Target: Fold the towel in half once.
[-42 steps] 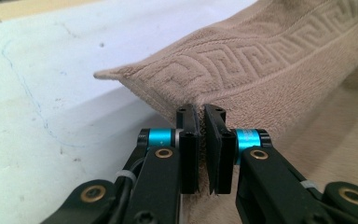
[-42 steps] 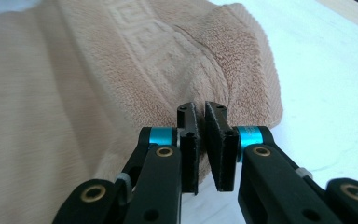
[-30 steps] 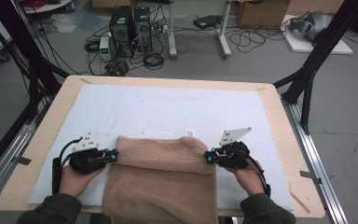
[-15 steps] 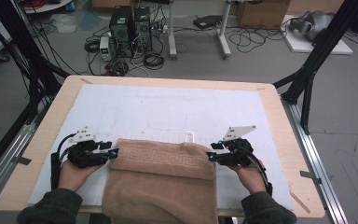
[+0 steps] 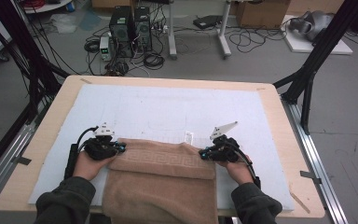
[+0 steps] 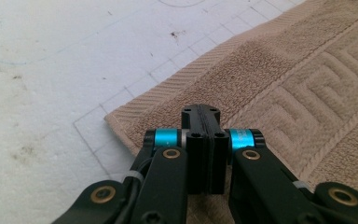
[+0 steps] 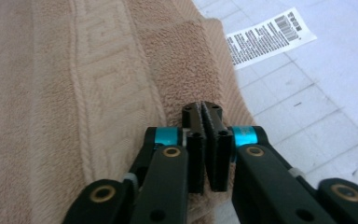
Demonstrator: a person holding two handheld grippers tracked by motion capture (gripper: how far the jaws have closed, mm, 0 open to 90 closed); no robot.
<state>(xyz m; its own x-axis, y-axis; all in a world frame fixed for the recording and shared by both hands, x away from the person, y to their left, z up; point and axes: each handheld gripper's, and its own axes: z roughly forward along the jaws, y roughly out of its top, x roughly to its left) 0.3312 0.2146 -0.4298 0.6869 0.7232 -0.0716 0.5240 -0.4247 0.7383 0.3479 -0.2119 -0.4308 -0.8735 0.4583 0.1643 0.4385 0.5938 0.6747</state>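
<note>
Across the near half of the bench (image 5: 51, 140) I count one tan towel (image 5: 168, 172), folded over on itself, its near end hanging off the front edge. It lies on one pale gridded mat (image 5: 177, 112) that covers most of the bench top. I have two tools on it, one at each end of the folded edge. My left tool (image 5: 119, 147) sits at the towel's left corner, and my right tool (image 5: 202, 153) sits at its right corner, well apart from each other with the towel's patterned band running between them.

From the left tool's view (image 6: 201, 112), the two black jaws are pressed flat together, having just been closing, with the towel's ribbed hem directly under the tips; whether any cloth is pinched I can't tell. From the right tool's view (image 7: 202, 108), the jaws likewise meet with only a hairline seam, also just closed, and they rest over the towel's edge. One white printed label (image 7: 270, 37) sticks out from that corner onto the mat, just beside the towel's hem. I see one key-pattern band (image 7: 88, 88) woven along the towel.
</note>
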